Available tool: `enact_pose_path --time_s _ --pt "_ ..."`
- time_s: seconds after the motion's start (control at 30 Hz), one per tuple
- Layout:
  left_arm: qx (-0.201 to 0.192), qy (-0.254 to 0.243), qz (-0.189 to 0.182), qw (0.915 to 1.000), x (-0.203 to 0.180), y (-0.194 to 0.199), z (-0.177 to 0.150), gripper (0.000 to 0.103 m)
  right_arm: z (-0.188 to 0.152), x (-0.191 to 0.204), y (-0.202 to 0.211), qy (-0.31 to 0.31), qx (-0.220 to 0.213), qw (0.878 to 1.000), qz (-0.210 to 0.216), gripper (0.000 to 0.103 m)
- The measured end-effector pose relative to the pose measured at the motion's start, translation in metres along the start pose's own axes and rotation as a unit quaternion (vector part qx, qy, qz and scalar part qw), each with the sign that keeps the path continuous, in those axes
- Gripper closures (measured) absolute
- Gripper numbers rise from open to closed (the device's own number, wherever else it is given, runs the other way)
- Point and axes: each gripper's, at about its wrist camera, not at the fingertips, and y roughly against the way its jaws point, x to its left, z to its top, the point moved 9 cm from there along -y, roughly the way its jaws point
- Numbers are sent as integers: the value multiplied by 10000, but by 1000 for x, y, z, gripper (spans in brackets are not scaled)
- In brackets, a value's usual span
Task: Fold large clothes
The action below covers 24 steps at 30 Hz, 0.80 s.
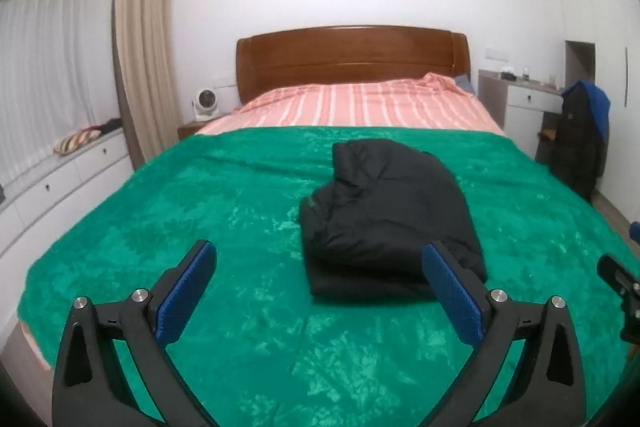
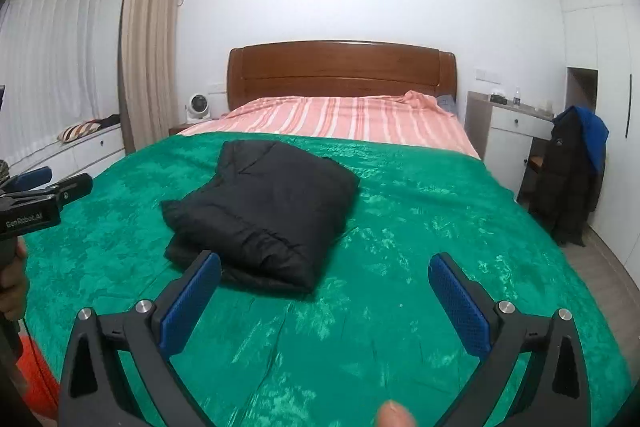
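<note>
A black padded garment [image 1: 384,211] lies folded into a compact bundle on the green blanket [image 1: 200,207]; it also shows in the right wrist view [image 2: 264,215]. My left gripper [image 1: 320,259] is open and empty, held above the blanket just short of the bundle's near edge. My right gripper [image 2: 325,269] is open and empty, with the bundle ahead and to its left. The left gripper also shows at the left edge of the right wrist view [image 2: 60,187]. The right gripper's tip shows at the right edge of the left wrist view [image 1: 618,277].
The bed has a wooden headboard [image 1: 352,55] and a pink striped sheet [image 1: 352,103] beyond the blanket. A dark jacket hangs on a chair [image 2: 572,171] by a white desk [image 2: 516,131] at right. White drawers [image 1: 60,183] line the left wall.
</note>
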Motion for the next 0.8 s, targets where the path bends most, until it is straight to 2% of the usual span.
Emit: enact_pose_path --time_s 0.1,0.3,0.43,0.8 --pt "64 -117 195 9997 -2 13 -10 0 -4 2 14 -108 59 9999 31 1" --pt "452 -7 -25 9990 -10 25 -28 0 -24 11 28 -194 373 9991 14 1" --pt "703 -47 -58 9975 -15 34 -40 0 -35 21 34 -127 501 9987 41 0" --pt "1443 -205 -93 9893 -19 42 -75 0 -54 47 45 -22 1261 9918 196 0"
